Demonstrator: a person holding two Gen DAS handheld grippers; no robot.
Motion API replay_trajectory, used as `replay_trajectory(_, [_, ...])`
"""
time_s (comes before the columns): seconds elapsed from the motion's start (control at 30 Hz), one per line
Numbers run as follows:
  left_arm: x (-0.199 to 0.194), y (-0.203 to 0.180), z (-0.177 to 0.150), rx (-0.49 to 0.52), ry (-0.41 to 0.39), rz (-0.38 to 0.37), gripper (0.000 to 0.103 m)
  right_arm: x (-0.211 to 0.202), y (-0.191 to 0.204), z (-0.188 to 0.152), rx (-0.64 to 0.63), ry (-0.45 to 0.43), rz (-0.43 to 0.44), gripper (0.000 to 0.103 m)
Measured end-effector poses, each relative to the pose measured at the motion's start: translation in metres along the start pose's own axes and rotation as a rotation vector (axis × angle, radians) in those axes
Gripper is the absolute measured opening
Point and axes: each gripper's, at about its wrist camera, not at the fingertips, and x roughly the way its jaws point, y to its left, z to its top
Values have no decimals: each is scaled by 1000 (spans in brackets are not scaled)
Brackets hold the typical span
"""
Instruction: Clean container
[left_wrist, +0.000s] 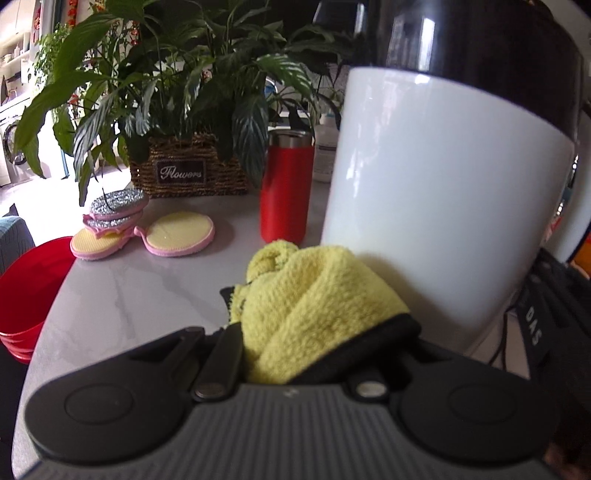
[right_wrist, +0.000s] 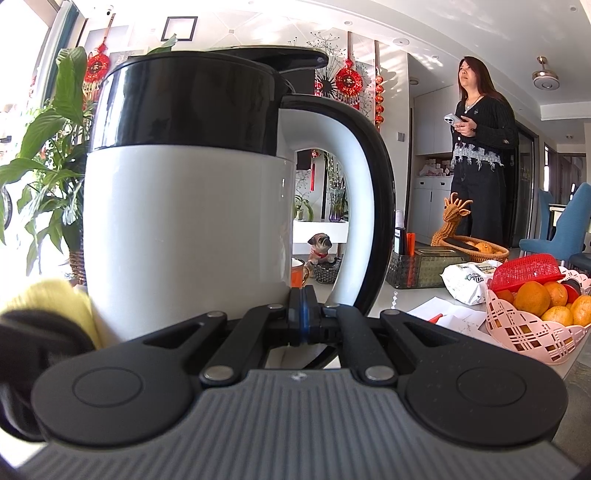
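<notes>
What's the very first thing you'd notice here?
The big white kettle with its black top fills the middle of both views. The left gripper presses a fluffy yellow cloth against its side, and the shut right gripper sits at its handle.

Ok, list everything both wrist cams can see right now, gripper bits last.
kettle: one, white body, black top and handle, right in front of both grippers
cloth: one, yellow, against the kettle's lower wall
scrub pads: a small pile, pink-edged yellow and silver, on the grey table
tumbler: one, red, behind the cloth
plant basket: one, woven brown, green leaves, far side of the table
bucket: red, beside the table's left edge
fruit basket: one, pink, holds oranges, right
person: one, dark clothes, standing in the background, holds a phone
left gripper: shut on the cloth
right gripper: shut, empty, by the handle's foot
</notes>
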Motion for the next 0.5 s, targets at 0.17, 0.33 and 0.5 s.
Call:
replay_trajectory(0.17, [-10, -1, 8, -12, -71, -4, 8, 0, 0, 0, -4, -4, -1, 2])
replay_trajectory(0.33, [-17, 1, 14, -27, -125, -19, 8, 0, -1, 0, -6, -5, -1, 2])
replay_trajectory(0.5, [-27, -1, 17, -27, -182, -24, 8, 0, -1, 1, -7, -5, -1, 2])
